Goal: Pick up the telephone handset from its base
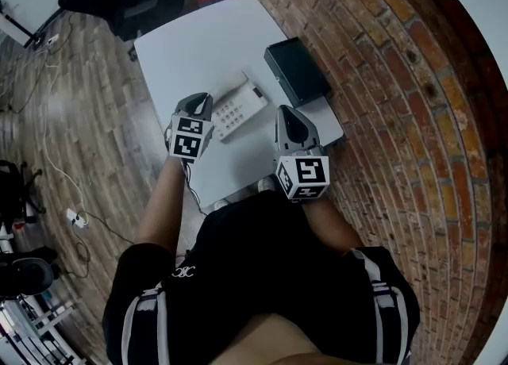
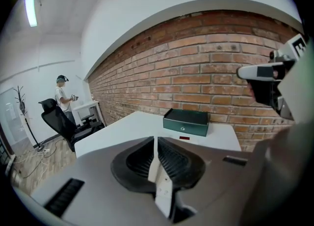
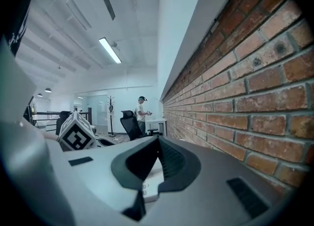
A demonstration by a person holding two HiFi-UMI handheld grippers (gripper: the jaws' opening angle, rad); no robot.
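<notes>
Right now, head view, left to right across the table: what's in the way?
left hand-held gripper → telephone → right hand-held gripper. The dark green box is left out: it sits above the right hand-held gripper in the same span.

Both arms out front: left gripper (image 1: 204, 100) sits just left of the telephone (image 1: 238, 109), jaws closed; right gripper (image 1: 287, 111) just right, seemingly closed too.

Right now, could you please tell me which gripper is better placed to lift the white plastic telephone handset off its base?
Left. The left gripper sits right beside the white plastic handset, while the right gripper is farther off, past the keypad. Its jaws are shut, so it must open first.
</notes>
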